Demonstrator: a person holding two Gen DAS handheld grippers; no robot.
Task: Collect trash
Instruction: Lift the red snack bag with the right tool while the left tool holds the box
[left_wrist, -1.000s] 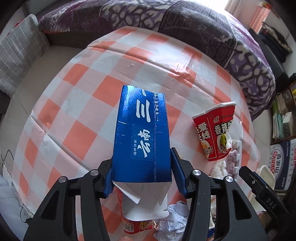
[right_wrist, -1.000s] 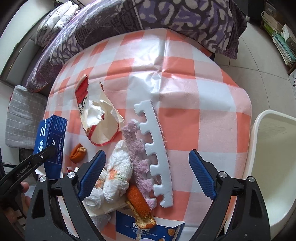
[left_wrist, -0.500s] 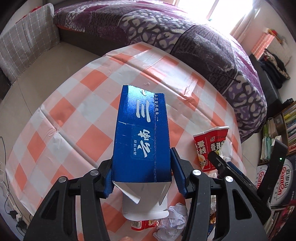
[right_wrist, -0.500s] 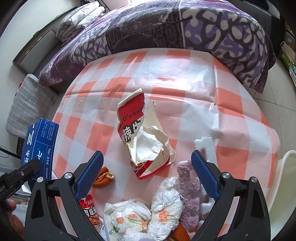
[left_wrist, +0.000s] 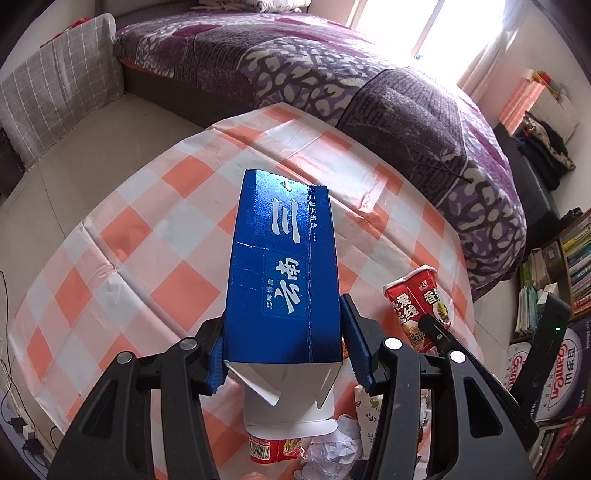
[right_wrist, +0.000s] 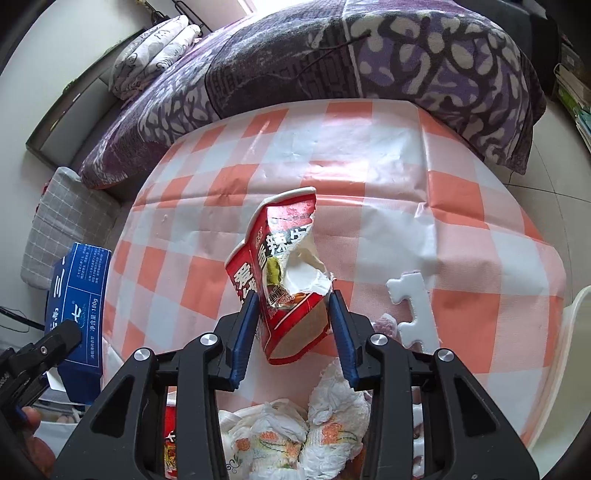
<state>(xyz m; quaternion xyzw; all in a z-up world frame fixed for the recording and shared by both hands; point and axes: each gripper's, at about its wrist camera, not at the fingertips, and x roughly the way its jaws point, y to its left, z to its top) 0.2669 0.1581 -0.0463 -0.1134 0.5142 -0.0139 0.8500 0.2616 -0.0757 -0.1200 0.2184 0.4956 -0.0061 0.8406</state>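
mid-collection: near the lens, the right gripper (right_wrist: 292, 334) points steeply down, its jaws closing around a torn red noodle cup (right_wrist: 286, 273) on the checked tablecloth (right_wrist: 461, 206), pads at its sides; next it likely needs a firm pinch, then a lift. the left gripper (left_wrist: 282, 349) is clamped on a blue carton (left_wrist: 282, 273), held above the table
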